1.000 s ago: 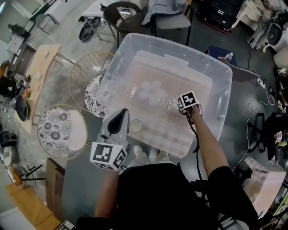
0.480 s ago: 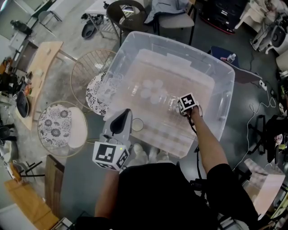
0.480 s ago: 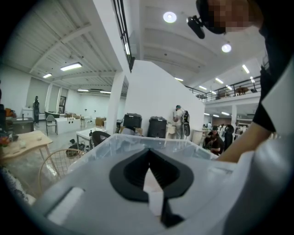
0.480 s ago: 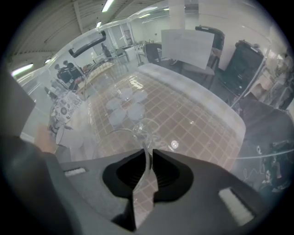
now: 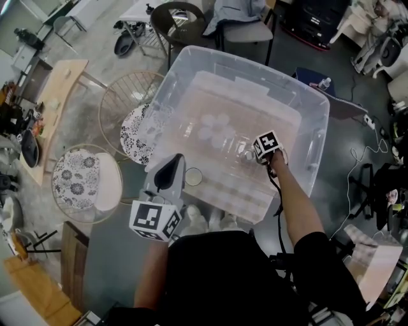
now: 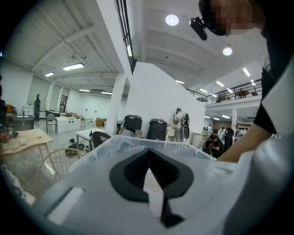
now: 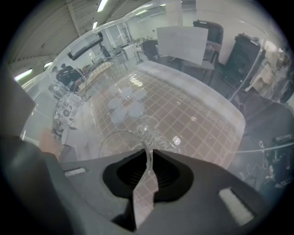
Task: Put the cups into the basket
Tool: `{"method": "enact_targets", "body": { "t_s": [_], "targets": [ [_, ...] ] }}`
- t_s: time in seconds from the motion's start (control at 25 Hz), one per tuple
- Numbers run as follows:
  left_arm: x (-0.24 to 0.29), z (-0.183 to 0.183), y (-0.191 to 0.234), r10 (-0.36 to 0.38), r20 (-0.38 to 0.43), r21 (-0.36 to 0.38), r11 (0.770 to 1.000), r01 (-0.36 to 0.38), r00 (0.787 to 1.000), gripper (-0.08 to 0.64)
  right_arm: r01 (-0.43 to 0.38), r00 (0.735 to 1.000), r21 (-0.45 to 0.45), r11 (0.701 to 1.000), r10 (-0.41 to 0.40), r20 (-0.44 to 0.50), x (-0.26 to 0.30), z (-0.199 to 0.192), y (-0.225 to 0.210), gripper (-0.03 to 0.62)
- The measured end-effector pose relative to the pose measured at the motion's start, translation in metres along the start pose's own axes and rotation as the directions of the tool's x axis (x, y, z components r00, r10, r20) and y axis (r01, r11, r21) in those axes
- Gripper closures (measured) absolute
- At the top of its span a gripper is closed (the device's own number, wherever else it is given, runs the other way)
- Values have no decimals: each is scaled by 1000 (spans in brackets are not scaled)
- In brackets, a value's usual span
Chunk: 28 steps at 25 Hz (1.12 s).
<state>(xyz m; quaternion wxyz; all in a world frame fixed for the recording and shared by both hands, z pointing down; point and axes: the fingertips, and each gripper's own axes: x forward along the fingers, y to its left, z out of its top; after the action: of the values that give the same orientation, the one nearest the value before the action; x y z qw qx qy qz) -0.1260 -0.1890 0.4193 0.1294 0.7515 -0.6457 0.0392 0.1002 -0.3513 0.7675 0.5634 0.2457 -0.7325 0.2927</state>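
Observation:
The basket is a big clear plastic bin [image 5: 306, 108] with a checked bottom [image 7: 193, 114]. My right gripper [image 5: 255, 155] reaches down into it, under its marker cube [image 5: 266, 145]. In the right gripper view the right gripper [image 7: 148, 153] is shut on the thin rim of a clear glass cup [image 7: 115, 136] that hangs just over the bin floor. A cluster of pale cups [image 5: 215, 127] sits mid-bin. My left gripper [image 5: 169, 169] hovers at the bin's near-left wall, and the left gripper [image 6: 148, 158] has its jaws together, holding nothing. A round cup [image 5: 193, 177] lies beside its tip.
Two wire stools with floral cushions [image 5: 80, 181] [image 5: 135, 134] stand left of the bin. A wooden table [image 5: 56, 102] lies further left, and a dark round table [image 5: 175, 19] and a chair [image 5: 245, 28] stand behind. White items [image 5: 201, 219] sit below the near rim.
The right gripper has tilted a little inside the bin, still gripping the glass. The left gripper has stayed where it was.

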Motion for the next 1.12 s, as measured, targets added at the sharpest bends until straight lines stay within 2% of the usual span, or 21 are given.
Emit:
{"method": "enact_targets", "body": {
  "t_s": [0.28, 0.44, 0.56, 0.68, 0.88, 1.12],
  "targets": [
    [-4, 5, -3, -21, 21, -1, 1000, 21, 1000, 557, 11, 998, -14, 1000, -10, 59, -32, 10, 1, 558],
    [-8, 6, -4, -32, 31, -6, 999, 33, 999, 555, 26, 992, -22, 999, -23, 126, -60, 20, 3, 589],
    [-8, 9, -6, -45, 41, -10, 999, 46, 998, 557, 43, 977, -66, 997, -28, 211, -90, 35, 14, 589],
    [-6, 12, -12, -67, 50, -8, 998, 68, 996, 557, 72, 950, -109, 991, -35, 309, -122, 47, 28, 589],
    [-4, 15, -22, -97, 62, -4, 995, 98, 993, 555, 108, 875, -146, 983, -24, 484, -182, 63, 59, 591],
    [-5, 18, -34, -124, 72, -2, 992, 125, 990, 556, 142, 702, -151, 978, 8, 712, -267, 71, 110, 591]
  ]
}}
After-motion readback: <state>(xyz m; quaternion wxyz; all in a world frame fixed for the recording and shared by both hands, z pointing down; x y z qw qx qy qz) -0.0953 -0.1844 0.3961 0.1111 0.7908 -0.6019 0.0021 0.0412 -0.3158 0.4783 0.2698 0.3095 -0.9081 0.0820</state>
